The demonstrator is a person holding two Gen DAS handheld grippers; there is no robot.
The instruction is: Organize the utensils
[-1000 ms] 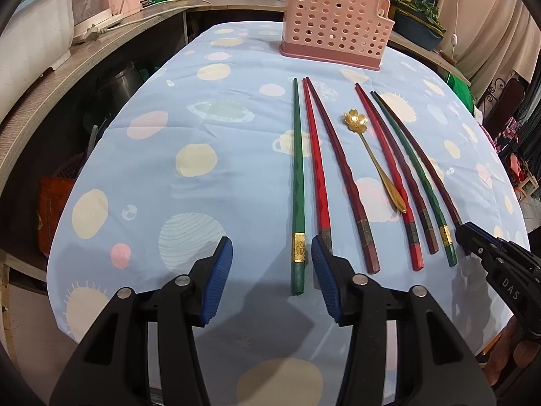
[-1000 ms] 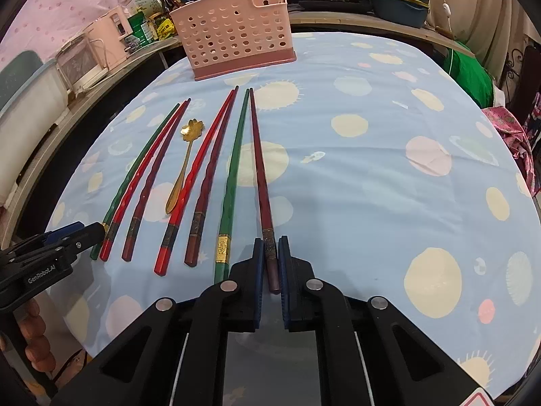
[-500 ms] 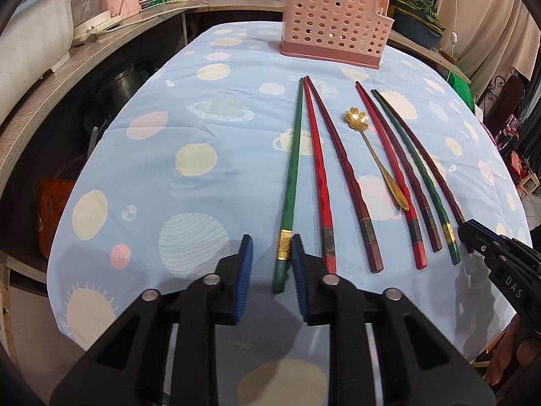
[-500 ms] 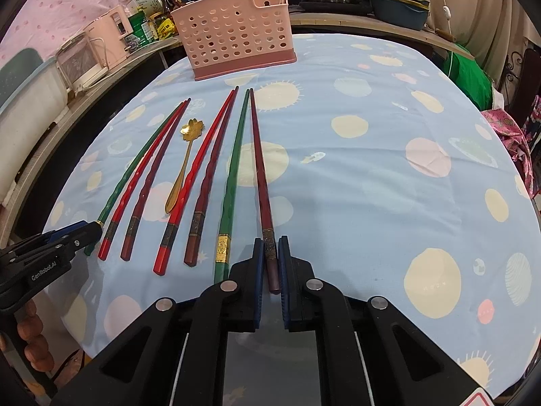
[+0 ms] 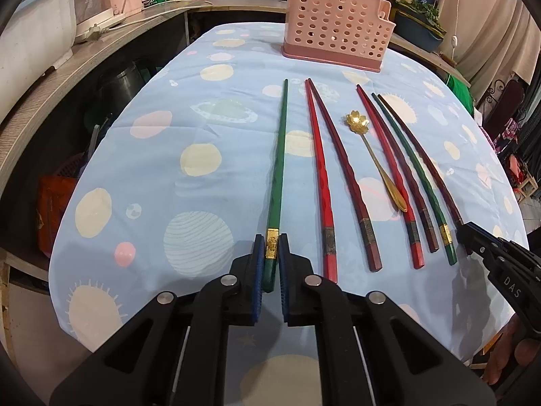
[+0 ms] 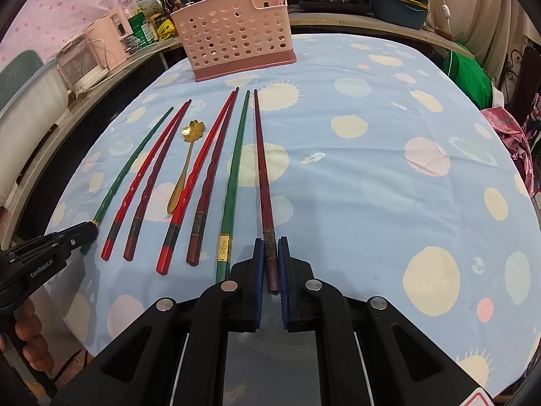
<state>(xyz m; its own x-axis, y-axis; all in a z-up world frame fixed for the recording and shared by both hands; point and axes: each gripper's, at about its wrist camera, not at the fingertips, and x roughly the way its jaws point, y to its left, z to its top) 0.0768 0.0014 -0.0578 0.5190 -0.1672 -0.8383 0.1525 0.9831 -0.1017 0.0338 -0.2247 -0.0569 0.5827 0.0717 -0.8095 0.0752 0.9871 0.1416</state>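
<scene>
Several long chopsticks in green, red and dark maroon lie in a row on the blue spotted tablecloth (image 5: 189, 128), with a gold flower-shaped spoon (image 5: 372, 155) among them. My left gripper (image 5: 271, 247) is shut on the thick end of the leftmost green chopstick (image 5: 279, 155), whose tip points away. My right gripper (image 6: 270, 250) is shut on the thick end of the rightmost dark maroon chopstick (image 6: 262, 165). The right gripper also shows in the left wrist view (image 5: 473, 233), the left gripper in the right wrist view (image 6: 84, 233). A pink perforated utensil basket (image 5: 334, 20) stands at the far end.
A wooden counter (image 5: 101, 50) with pink appliances, jars and pots curves round the table's left and far sides. A dark basin with greens (image 6: 395, 6) stands behind the basket. The cloth's wide right half (image 6: 405, 142) holds no utensils.
My left gripper moved forward and closed on the green chopstick, which swung slightly away from the red one. My right gripper stayed shut on the maroon chopstick.
</scene>
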